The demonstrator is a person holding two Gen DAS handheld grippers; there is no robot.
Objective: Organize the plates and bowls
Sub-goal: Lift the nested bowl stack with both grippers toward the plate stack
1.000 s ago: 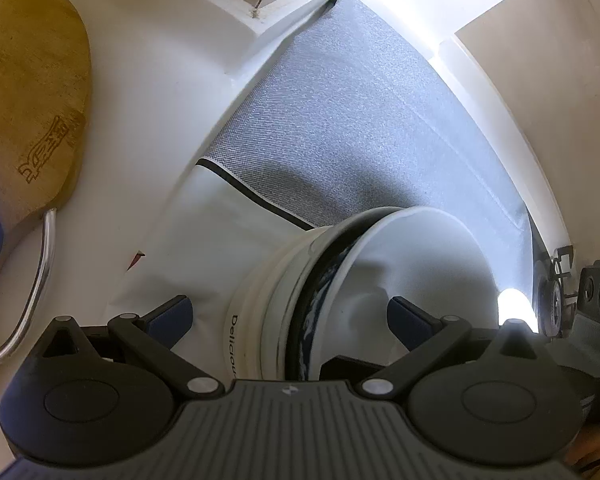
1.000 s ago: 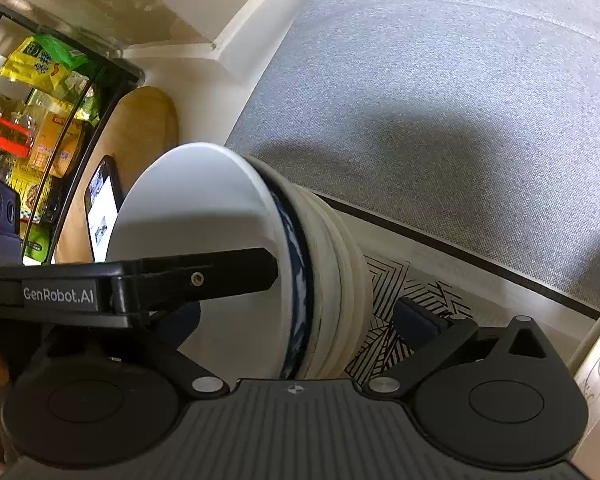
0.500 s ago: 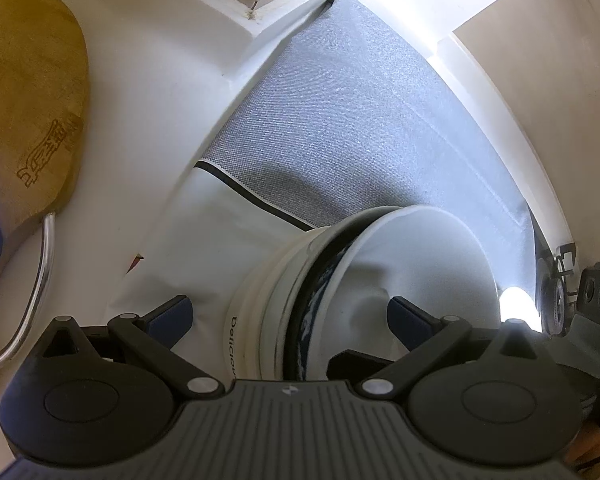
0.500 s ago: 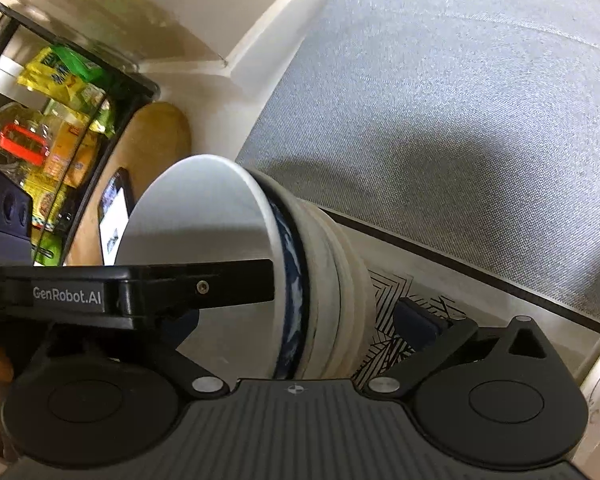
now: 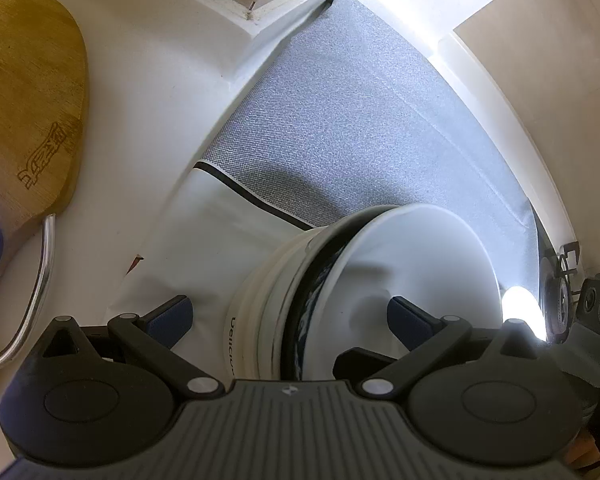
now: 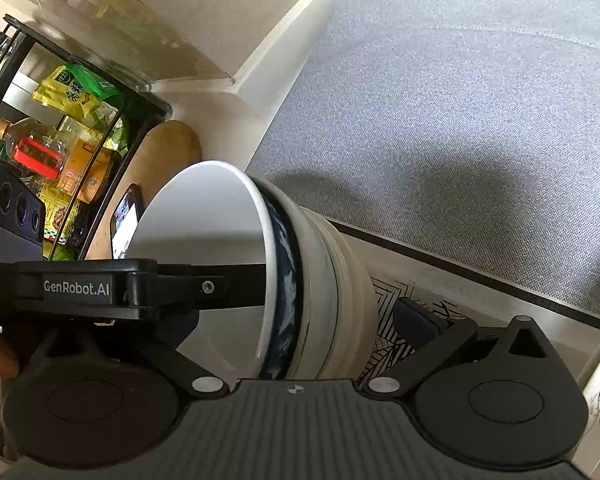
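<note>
A stack of nested bowls (image 5: 364,288), white with one blue-patterned rim, shows on its side between the fingers of both grippers. In the left wrist view my left gripper (image 5: 290,314) straddles the stack's rim, one finger outside and one inside the top bowl. In the right wrist view my right gripper (image 6: 300,320) straddles the stack of bowls (image 6: 292,280) from the opposite side. The left gripper's finger (image 6: 204,284) reaches into the top bowl. Both grippers stand wide apart around the stack; firm contact is not visible.
A grey mat (image 5: 340,120) with a white patterned border (image 6: 420,284) lies below. A wooden cutting board (image 5: 24,100) with a metal handle lies at left. A black rack with snack packets (image 6: 60,128) and a phone (image 6: 126,220) stand at left.
The stack and both grippers have shifted slightly over the mat; the rack shows more in the right wrist view. The hold looks unchanged.
</note>
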